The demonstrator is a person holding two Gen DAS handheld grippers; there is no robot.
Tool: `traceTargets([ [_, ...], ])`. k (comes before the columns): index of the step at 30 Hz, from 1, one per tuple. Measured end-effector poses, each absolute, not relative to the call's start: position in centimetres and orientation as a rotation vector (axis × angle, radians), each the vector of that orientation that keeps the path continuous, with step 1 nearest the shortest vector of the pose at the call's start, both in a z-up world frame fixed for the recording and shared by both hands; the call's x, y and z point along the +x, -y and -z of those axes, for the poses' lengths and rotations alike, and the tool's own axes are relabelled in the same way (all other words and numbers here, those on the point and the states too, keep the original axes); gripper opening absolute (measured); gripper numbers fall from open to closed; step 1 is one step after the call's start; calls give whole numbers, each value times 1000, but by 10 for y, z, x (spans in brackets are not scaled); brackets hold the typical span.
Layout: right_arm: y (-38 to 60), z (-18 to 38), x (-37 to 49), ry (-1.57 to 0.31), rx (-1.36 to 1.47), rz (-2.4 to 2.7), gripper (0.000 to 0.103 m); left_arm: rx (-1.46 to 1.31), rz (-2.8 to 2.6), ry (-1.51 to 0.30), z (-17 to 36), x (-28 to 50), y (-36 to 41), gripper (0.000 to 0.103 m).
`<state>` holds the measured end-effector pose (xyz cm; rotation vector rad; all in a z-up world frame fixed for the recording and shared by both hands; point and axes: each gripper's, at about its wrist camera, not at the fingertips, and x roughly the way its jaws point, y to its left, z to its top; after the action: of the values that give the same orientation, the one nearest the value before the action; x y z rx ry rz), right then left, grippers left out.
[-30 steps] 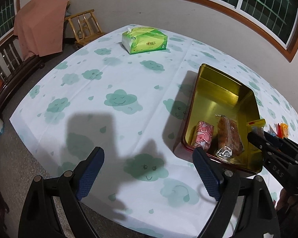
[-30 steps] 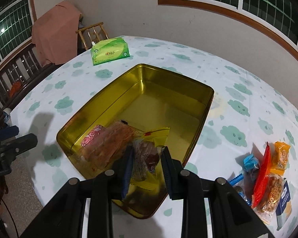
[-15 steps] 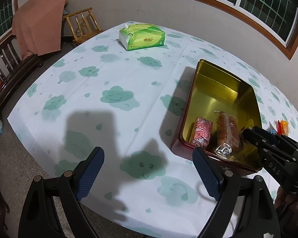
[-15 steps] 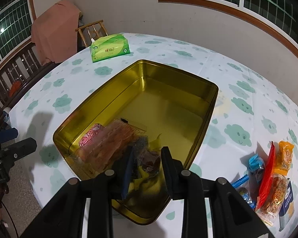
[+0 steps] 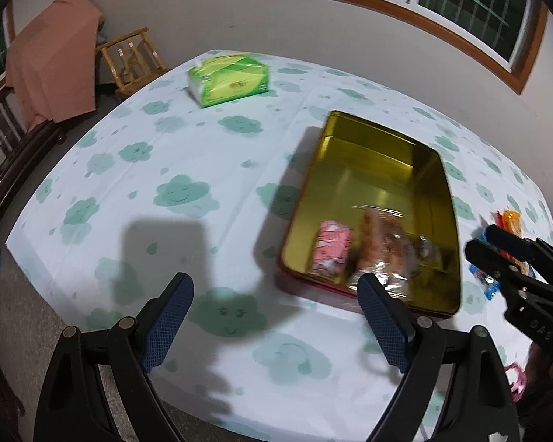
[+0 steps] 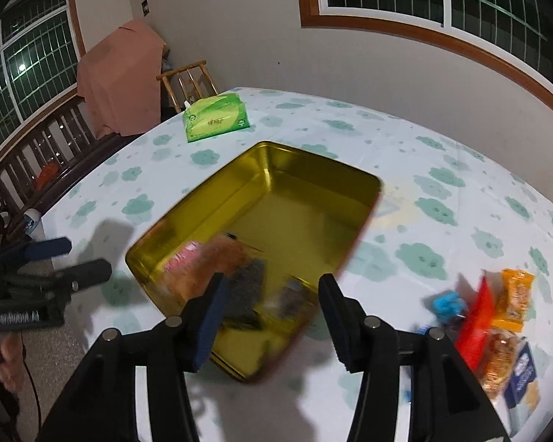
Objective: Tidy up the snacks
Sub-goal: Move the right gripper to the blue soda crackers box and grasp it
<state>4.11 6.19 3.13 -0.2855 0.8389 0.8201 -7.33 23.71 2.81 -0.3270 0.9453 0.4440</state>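
The fingers of the right gripper (image 6: 271, 313) stand apart and hold nothing, poised above the near end of the gold tin (image 6: 313, 169), where a dark snack packet (image 6: 247, 291) lies just beyond and between them beside an orange-brown packet (image 6: 217, 258) and a pink one (image 5: 330, 245). This looks like the gap between one placement and the next pickup: the remaining snacks (image 6: 505, 316) sit on the tablecloth (image 6: 442, 191) to the right, well apart from the fingers, so the next move calls for swinging right and lowering over one. The left gripper (image 5: 276, 326) hangs wide and empty over the cloth, left of the tin.
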Motion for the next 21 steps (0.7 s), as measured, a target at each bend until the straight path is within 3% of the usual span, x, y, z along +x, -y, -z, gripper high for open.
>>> traceTargets([
  [12, 108, -21, 106, -912, -374, -630, 53, -223, -299, -973, -32, -35, -172, 88],
  [15, 138, -16, 120, -922, -432, -612, 61, -194, -272, -984, -32, -26, -155, 88],
  [21, 178, -4, 142, -961, -468, -677, 66, -186, -201, -1024, -26, -7, -123, 88],
])
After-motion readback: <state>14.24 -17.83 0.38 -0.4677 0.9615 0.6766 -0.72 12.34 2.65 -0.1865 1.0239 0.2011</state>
